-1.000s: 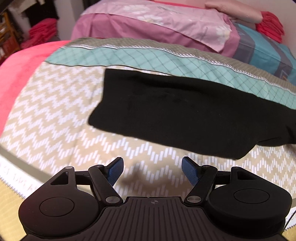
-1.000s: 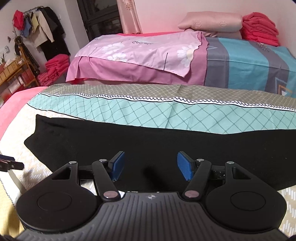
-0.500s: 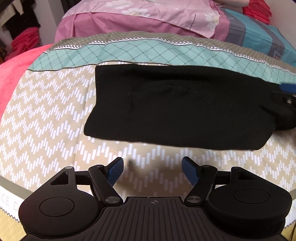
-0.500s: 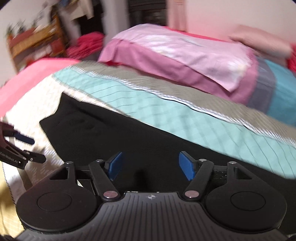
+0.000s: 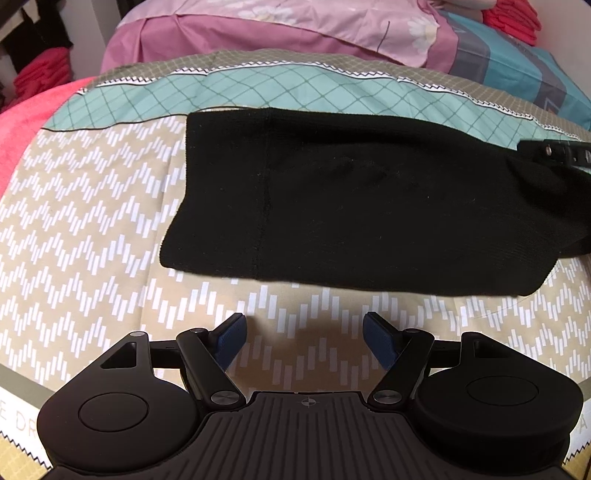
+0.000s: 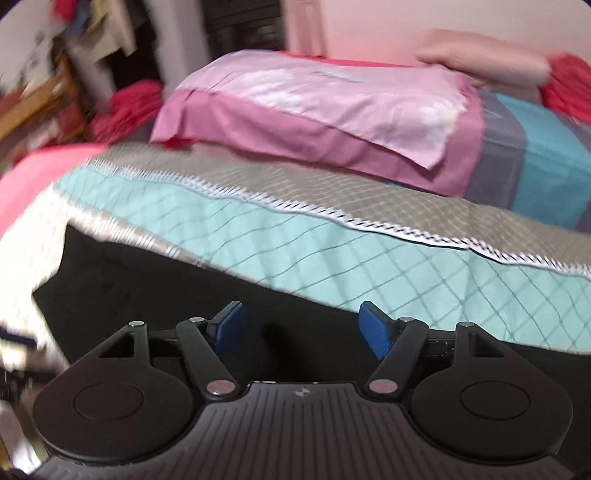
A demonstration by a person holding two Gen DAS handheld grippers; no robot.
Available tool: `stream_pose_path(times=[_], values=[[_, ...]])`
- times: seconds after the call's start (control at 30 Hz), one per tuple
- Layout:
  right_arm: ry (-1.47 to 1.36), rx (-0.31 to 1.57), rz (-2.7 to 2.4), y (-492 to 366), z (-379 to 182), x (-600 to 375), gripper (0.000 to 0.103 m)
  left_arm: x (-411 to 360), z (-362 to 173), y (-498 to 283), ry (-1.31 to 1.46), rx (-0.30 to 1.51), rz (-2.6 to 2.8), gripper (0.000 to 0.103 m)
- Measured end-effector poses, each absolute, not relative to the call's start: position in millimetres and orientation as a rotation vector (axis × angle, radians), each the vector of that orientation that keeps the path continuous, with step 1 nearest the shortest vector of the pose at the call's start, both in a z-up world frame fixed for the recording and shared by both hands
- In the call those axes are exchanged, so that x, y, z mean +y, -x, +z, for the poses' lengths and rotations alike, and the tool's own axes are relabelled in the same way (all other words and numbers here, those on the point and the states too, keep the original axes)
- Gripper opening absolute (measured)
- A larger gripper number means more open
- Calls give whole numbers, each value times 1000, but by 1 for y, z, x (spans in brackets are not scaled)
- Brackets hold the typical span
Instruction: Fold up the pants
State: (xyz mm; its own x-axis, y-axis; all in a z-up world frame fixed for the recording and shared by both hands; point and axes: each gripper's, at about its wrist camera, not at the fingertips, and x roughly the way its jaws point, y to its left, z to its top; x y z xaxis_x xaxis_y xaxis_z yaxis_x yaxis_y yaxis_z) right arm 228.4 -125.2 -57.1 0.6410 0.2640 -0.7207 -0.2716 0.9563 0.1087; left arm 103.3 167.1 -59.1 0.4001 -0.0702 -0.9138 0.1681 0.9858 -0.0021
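- On the bed, in the left wrist view, the black knitted pants (image 5: 369,214) lie flat across the beige zigzag-patterned quilt (image 5: 85,229), their far edge reaching its teal diamond-checked band (image 5: 280,88).
- The left gripper (image 5: 304,338) hangs above bare quilt just short of the near edge of the pants, blue pads apart, nothing between them.
- From the right wrist view, blurred, the right gripper (image 6: 301,325) hovers over the pants (image 6: 147,280), jaws having just widened, pads apart and empty.

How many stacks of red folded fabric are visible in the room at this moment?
2. One red stack sits at the far right on the back bed; the other red stack is at far left beyond the near bed. More may be hidden.
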Motion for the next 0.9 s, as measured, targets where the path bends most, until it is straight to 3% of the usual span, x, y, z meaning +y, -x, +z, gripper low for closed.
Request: stream_pose_path(times=[0.53,0.6,0.67,0.73,0.83,0.9], values=[[160,833,525,-212,-67,-73,88,168,-70,-100,-95,1165,-156,103],[198,846,530,-214,-75,-66,85,170,-71,-98,-90,1166,-153,103],[229,856,504,-219,-83,-66,66,173,-72,-98,-89,1168,-149,103],[210,843,364,-227,-82,-76,60,176,-70,-97,-88,1162,-146,103],[35,790,358,-232,-66,-97,72,183,-68,-93,-79,1148,-141,103],[71,775,455,-231,-60,-84,75,189,-70,-91,-64,1153,-131,103]])
